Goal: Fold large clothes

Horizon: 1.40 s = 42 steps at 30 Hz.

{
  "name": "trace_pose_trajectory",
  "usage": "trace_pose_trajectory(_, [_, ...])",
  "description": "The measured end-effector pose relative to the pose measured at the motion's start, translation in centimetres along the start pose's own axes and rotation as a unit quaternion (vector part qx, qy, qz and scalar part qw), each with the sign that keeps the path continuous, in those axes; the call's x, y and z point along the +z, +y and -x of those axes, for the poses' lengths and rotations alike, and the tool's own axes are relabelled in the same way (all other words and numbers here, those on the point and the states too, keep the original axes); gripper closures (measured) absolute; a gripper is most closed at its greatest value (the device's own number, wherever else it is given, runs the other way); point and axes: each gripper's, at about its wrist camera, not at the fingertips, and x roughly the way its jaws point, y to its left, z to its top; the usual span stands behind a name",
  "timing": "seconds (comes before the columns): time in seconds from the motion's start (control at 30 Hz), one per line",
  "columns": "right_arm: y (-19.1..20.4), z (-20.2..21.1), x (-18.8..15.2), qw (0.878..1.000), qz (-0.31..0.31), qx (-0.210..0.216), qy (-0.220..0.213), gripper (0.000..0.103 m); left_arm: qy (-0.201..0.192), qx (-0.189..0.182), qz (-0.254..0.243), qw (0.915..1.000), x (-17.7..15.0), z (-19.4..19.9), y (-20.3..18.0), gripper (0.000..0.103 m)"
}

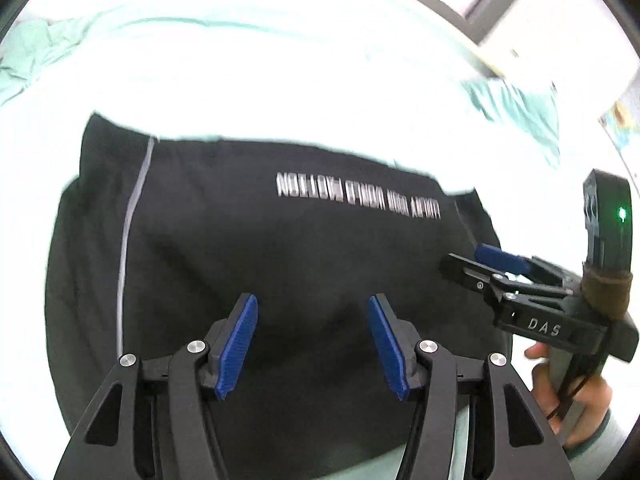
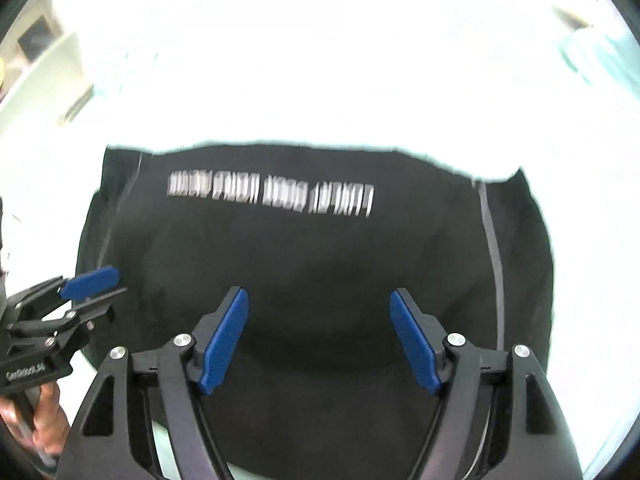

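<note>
A bed (image 1: pixel 280 60) covered in a pale mint sheet (image 1: pixel 516 108) carries 1 black garment (image 1: pixel 260 260), lying flat, white lettering facing up.

A bedroom in a home: a bed (image 1: pixel 248 60) spread with a pale mint sheet (image 1: pixel 516 108), with pale shelving (image 2: pixel 52 64) beside it.

Open room is seen above the black garment (image 1: pixel 280 248); bare bedsheet (image 1: pixel 240 72) lies beyond, with nothing standing between.

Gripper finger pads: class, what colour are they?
Blue, ribbed pads on black fingers; clearest in the left wrist view.
</note>
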Motion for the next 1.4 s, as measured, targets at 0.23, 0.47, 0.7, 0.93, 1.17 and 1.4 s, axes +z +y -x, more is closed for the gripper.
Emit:
trace_pose_trajectory(0.23, [-2.3,-9.0,1.9,0.996,-0.049,0.0,0.075,0.021,0.048,0.019,0.058,0.997,3.5,-7.4,4.8,0.043])
trace_pose_trajectory(0.47, [-3.6,-8.7,1.5,0.995,-0.061,0.009,0.075,0.021,0.045,0.035,0.025,0.998,3.3,-6.3,4.1,0.043])
trace_pose_trajectory(0.7, [-4.4,-1.7,-3.0,0.996,-0.058,0.055,0.049,0.021,0.019,0.003,0.027,0.9995,-1.4,1.5,3.9,0.043])
trace_pose_trajectory(0.93, [-2.1,-5.5,-6.4,0.994,-0.038,0.009,0.097,0.019,0.068,0.009,0.061,0.9958,-6.2,-2.0,5.9,0.043])
trace_pose_trajectory(1.17, [-4.2,-1.2,-5.7,0.993,-0.08,0.052,0.068,0.019,0.034,0.029,0.056,0.9974,-5.5,3.5,6.2,0.043])
trace_pose_trajectory(1.4, [-8.4,3.2,-7.5,0.993,-0.107,0.033,0.029,0.019,0.016,0.046,0.123,0.9913,-6.5,8.9,11.5,0.042])
